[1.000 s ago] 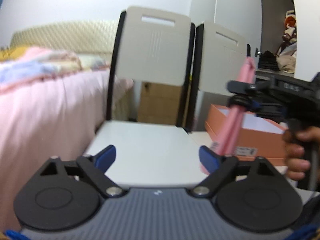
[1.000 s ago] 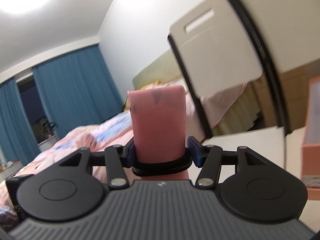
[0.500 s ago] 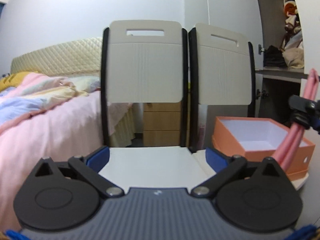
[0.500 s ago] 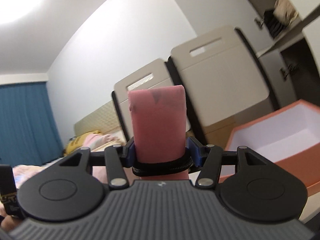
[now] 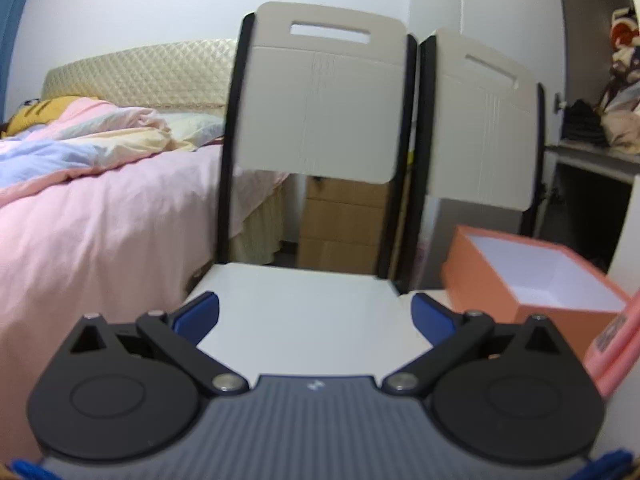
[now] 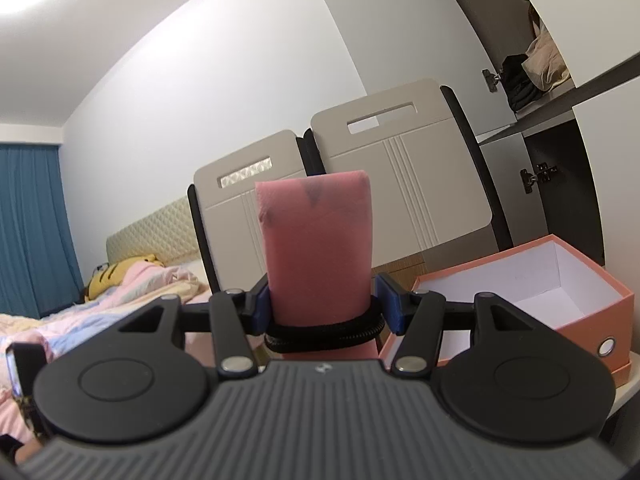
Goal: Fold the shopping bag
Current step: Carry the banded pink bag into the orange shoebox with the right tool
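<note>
The pink shopping bag (image 6: pixel 318 248) is folded into a narrow upright bundle with a black elastic band around its base. My right gripper (image 6: pixel 322 304) is shut on it, with a blue pad on each side. In the left wrist view the bag's lower end (image 5: pixel 618 340) shows at the right edge, beside the orange box. My left gripper (image 5: pixel 316 314) is open and empty over the white chair seat (image 5: pixel 304 304).
An open orange box (image 6: pixel 552 280) with a white inside stands on the right chair seat; it also shows in the left wrist view (image 5: pixel 532 276). Two white chair backs (image 5: pixel 320 108) rise behind. A bed with pink bedding (image 5: pixel 92 208) is to the left. Closet shelves (image 6: pixel 536 80) are at right.
The right gripper with the bag has swung right toward the orange box, out of most of the left wrist view. The left gripper stays open over the seat.
</note>
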A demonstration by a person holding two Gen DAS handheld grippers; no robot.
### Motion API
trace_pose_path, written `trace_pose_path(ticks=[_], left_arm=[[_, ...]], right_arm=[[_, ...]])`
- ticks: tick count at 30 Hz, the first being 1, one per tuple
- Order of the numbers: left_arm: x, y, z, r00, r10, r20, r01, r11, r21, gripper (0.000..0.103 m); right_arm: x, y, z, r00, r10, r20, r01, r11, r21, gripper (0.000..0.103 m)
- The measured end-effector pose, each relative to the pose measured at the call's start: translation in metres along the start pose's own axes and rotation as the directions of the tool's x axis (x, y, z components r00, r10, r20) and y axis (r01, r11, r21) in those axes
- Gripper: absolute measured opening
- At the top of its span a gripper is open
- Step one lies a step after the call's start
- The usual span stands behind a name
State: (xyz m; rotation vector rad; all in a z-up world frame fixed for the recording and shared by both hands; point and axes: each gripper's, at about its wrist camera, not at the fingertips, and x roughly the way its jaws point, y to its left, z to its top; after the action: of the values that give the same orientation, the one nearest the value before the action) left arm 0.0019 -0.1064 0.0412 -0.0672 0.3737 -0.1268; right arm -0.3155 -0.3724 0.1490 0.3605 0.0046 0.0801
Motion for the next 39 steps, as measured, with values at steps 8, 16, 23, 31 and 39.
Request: trace_pose_path(ticks=[8, 16, 23, 31, 39], left_arm=[[0.021, 0.003, -0.013, 0.979, 0.089, -0.182, -0.071, 0.992, 0.105, 0.103], [0.028, 0.013, -0.01, 0.966, -0.009, -0.258, 0.003, 1.0, -0.024, 0.103], [0.039, 0.016, -0.01, 0.935, -0.196, -0.295, 0.152, 0.974, -0.167, 0.103], [0.042, 0.004, -0.013, 0.928, -0.251, -0.276, 0.206, 0.961, -0.183, 0.103], [0.035, -0.004, -0.014, 0.946, -0.186, -0.264, 0.157, 0.979, -0.127, 0.103]], right_arm=[[0.001, -0.009, -0.017, 0.998, -0.035, 0.052, 0.034, 0.999, 0.018, 0.057], [-0.002, -0.025, -0.02, 0.997, -0.056, 0.055, 0.053, 0.997, 0.058, 0.057], [-0.008, -0.037, -0.012, 0.998, -0.039, 0.056, 0.033, 0.995, 0.097, 0.057], [0.005, -0.046, 0.021, 0.999, -0.029, 0.039, 0.028, 0.999, 0.034, 0.057], [0.058, -0.057, 0.09, 0.994, 0.02, -0.104, -0.023, 1.0, -0.021, 0.057]])
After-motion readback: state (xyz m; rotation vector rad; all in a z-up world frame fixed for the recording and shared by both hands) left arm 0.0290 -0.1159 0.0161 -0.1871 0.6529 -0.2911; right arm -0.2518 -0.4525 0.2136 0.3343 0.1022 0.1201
